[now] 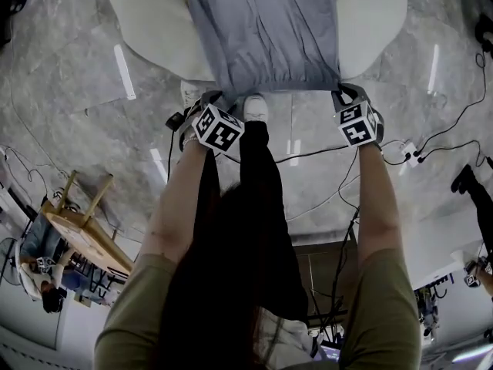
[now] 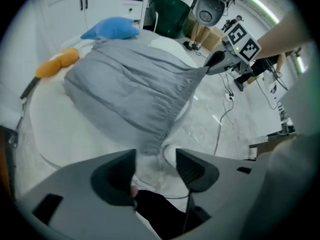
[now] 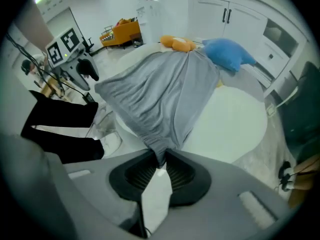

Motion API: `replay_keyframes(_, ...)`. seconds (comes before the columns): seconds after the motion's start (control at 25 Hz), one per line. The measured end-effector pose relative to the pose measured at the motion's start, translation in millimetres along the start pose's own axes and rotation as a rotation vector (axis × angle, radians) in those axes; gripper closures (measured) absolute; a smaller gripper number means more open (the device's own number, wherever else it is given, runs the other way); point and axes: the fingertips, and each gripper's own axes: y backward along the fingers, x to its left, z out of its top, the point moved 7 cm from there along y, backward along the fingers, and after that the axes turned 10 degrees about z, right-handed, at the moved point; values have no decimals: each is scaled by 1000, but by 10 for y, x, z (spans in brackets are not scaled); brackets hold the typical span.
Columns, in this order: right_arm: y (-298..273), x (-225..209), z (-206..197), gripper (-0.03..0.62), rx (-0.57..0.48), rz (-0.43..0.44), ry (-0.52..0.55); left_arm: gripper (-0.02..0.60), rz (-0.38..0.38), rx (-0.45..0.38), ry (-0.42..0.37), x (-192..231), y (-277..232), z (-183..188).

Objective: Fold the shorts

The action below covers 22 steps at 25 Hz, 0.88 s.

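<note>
Grey shorts [image 1: 262, 29] lie across a round white table [image 1: 146, 21], with the elastic waistband hanging over the near edge. My left gripper [image 1: 208, 99] is at the waistband's left corner. In the left gripper view its jaws [image 2: 156, 164] stand apart; the cloth corner [image 2: 150, 144] hangs at the gap, and the pads do not press it. My right gripper [image 1: 343, 92] is shut on the waistband's right corner, with the fabric [image 3: 160, 96] pinched between its pads [image 3: 160, 166]. The cloth is stretched between the two corners.
A blue soft thing [image 2: 112, 28] and an orange one [image 2: 57, 63] lie at the table's far side, beyond the shorts. Cables [image 1: 323, 153] run over the marble floor by the person's white shoe [image 1: 254, 108]. A green bin [image 2: 167, 14] stands behind the table.
</note>
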Motion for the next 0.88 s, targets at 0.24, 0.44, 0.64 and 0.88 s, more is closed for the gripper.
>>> replay_keyframes(0.24,-110,68,97,304,37,42,-34,235,-49,63,58,228,116,-47)
replay_keyframes(0.44,206,110,319,278,-122,1,-200,235,4,-14,189,663,460,109)
replay_keyframes(0.64,298,539,606,278,-269,26,-288,235,88,-108,293,1250,870,391)
replay_keyframes(0.88,178,1255,1140,278,-348,100,-303,235,119,-179,356,1927,1087,696)
